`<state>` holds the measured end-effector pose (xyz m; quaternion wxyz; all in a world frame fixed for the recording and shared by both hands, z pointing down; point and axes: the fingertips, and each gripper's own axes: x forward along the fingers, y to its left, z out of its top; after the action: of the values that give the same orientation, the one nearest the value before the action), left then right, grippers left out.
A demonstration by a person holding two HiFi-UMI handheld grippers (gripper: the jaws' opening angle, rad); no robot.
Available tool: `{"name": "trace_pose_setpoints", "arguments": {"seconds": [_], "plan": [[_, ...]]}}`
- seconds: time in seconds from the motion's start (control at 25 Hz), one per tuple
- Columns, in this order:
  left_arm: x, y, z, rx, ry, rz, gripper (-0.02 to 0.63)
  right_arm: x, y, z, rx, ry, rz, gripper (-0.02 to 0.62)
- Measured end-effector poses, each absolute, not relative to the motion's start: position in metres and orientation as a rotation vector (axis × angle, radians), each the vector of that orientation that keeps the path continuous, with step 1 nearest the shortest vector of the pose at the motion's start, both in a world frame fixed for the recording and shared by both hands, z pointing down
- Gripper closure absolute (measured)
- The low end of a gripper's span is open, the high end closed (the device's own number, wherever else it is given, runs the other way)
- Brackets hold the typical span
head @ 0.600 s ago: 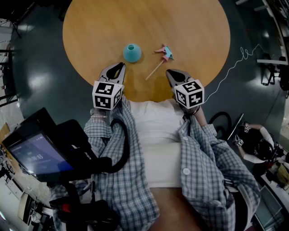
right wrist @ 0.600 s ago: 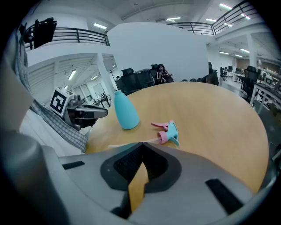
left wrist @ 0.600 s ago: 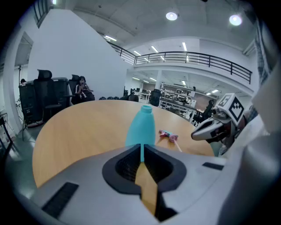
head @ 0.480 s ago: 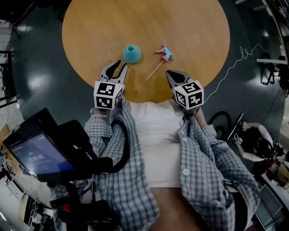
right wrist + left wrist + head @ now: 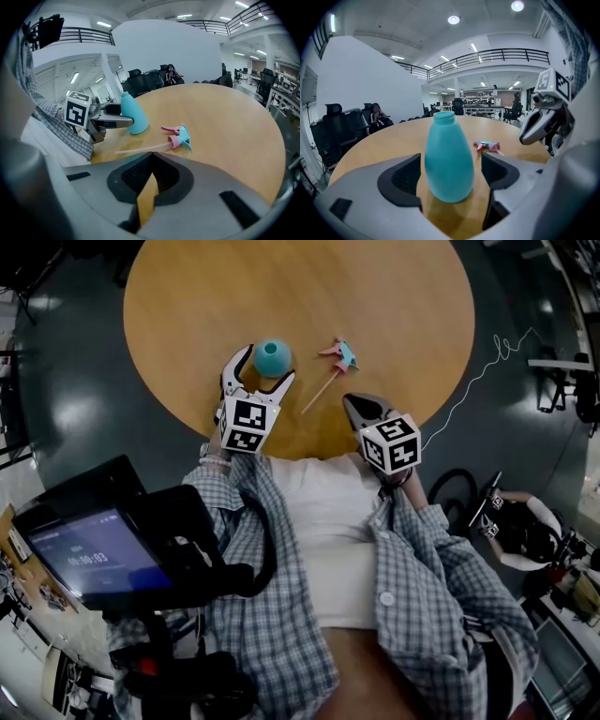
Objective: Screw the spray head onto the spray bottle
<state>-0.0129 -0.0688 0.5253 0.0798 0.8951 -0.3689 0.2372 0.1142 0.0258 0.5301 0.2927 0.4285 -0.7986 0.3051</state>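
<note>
Tabletop [image 5: 375, 296]: round, wood-coloured. All task items lie on the part closest to the person.

Person: seated or standing at the near edge of the tabletop. The checked shirt sleeves [image 5: 234, 512] reach forward, one to each tool.

Left tool [image 5: 263, 365]: over the tabletop, just inside the near edge and left of centre. Its jaws stand wide apart with the bottle between them. The left gripper view shows a narrow gap on either side of the bottle, and neither pad is pressing on it.

Right tool [image 5: 354, 405]: at the near edge, right of centre and well apart from the left tool. Its jaws are closed together with nothing between them, and bare tabletop shows past the tips.

Bottle [image 5: 272, 356]: teal, pear-shaped, standing upright on the tabletop. The neck is open and bare. It stands near the near edge, left of the spray head and apart from it.

Spray head [image 5: 341, 352]: teal body with a pink trigger and collar, lying on its side on the tabletop. It is right of the bottle and beyond the right tool's tips, and neither tool touches it.

Tube [image 5: 321, 390]: thin and pale, running from the spray head back toward the near edge. Its free end lies between the two tools.
</note>
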Motion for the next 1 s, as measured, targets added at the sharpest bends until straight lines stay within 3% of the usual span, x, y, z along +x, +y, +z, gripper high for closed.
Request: {"name": "trace_pose_setpoints", "arguments": {"seconds": [0.56,0.8,0.92,1.0], "plan": [[0.0,-0.081,0.527,2.744,-1.165,0.76,0.215,0.125,0.013,0.528,1.235,-2.122,0.851,0.6],[0.002,-0.082,0.527,2.732,-1.179,0.757,0.215,0.162,-0.041,0.518,1.349,-2.044,0.687,0.6],[0.002,-0.082,0.527,2.729,-1.181,0.753,0.215,0.158,-0.063,0.523,1.302,-2.042,0.745,0.464],[0.002,-0.082,0.527,2.726,-1.184,0.753,0.215,0.152,-0.074,0.529,1.273,-2.045,0.818,0.422]]}}
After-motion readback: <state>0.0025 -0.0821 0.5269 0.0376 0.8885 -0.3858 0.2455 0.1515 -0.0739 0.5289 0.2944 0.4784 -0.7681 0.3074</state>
